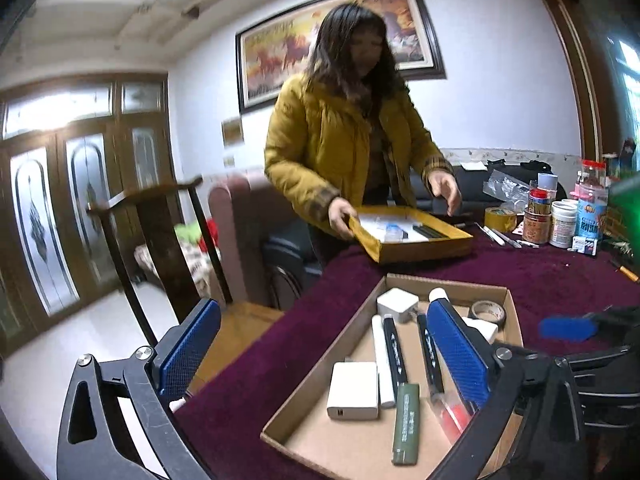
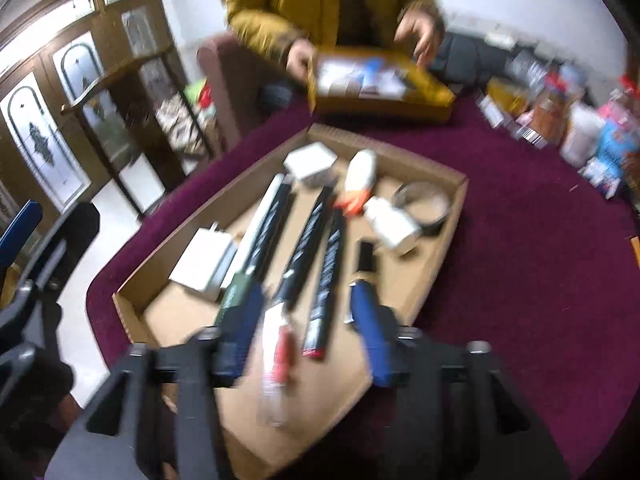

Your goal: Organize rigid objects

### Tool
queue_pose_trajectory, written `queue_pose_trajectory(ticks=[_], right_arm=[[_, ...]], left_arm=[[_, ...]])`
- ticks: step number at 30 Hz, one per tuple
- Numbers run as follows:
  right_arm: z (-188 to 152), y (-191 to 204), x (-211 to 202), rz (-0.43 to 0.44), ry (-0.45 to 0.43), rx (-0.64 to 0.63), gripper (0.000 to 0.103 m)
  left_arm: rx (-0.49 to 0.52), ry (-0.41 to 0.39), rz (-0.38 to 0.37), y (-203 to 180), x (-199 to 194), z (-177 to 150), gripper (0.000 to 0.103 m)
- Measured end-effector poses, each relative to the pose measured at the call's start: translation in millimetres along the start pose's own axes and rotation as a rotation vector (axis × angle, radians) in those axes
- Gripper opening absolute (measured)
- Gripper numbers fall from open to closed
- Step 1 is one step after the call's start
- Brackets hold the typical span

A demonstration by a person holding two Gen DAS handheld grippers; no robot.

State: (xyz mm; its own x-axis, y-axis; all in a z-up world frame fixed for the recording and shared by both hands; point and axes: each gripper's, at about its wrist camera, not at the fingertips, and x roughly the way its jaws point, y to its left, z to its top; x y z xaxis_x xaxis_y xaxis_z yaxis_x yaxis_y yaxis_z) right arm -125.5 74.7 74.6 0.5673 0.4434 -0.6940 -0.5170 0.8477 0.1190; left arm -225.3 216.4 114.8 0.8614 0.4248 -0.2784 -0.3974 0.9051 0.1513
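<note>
both grippers [image 1: 324,354] [image 2: 306,308] hang open and empty over the cardboard tray [image 1: 304,364]; those markers [image 2: 306,240] look light, stiff, slick, so pinch mid-barrel

White walls [image 1: 500,92], wooden glazed doors [image 1: 52,216]

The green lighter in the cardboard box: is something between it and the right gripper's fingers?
Nothing visible stands between them. The green lighter lies on the floor of the cardboard box, beside the right gripper's left finger, which partly hides it. The fingers stand apart with nothing gripped.
</note>
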Motion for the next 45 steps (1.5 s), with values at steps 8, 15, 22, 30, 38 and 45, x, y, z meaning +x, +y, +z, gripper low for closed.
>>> queue_pose_trajectory(ticks=[8, 15, 22, 30, 38, 45], right_arm=[[-16, -23, -23, -0.182, -0.122, -0.031, 0.080], [-32, -57, -29, -0.190, -0.104, 0.084, 0.080], [-49, -68, -31, -0.247, -0.072, 0.071, 0.080], [-62, -57, -28, -0.281, -0.055, 0.002, 0.080], [-62, -44, -28, -0.305, -0.049, -0.053, 0.080], [-61, -33, -25, -0.319, -0.038, -0.089, 0.080]], left_arm=[[0.036, -0.040, 0.068, -32, -15, 12, 0.102], [-0.029, 0.142, -0.073, -46, 8, 19, 0.102], [-0.092, 0.297, -0.105, -53, 30, 10, 0.102], [-0.062, 0.319, -0.094, -60, 29, 8, 0.102], [-0.068, 0.366, -0.101, -56, 38, 2, 0.102], [-0.070, 0.393, -0.095, -50, 43, -3, 0.102]])
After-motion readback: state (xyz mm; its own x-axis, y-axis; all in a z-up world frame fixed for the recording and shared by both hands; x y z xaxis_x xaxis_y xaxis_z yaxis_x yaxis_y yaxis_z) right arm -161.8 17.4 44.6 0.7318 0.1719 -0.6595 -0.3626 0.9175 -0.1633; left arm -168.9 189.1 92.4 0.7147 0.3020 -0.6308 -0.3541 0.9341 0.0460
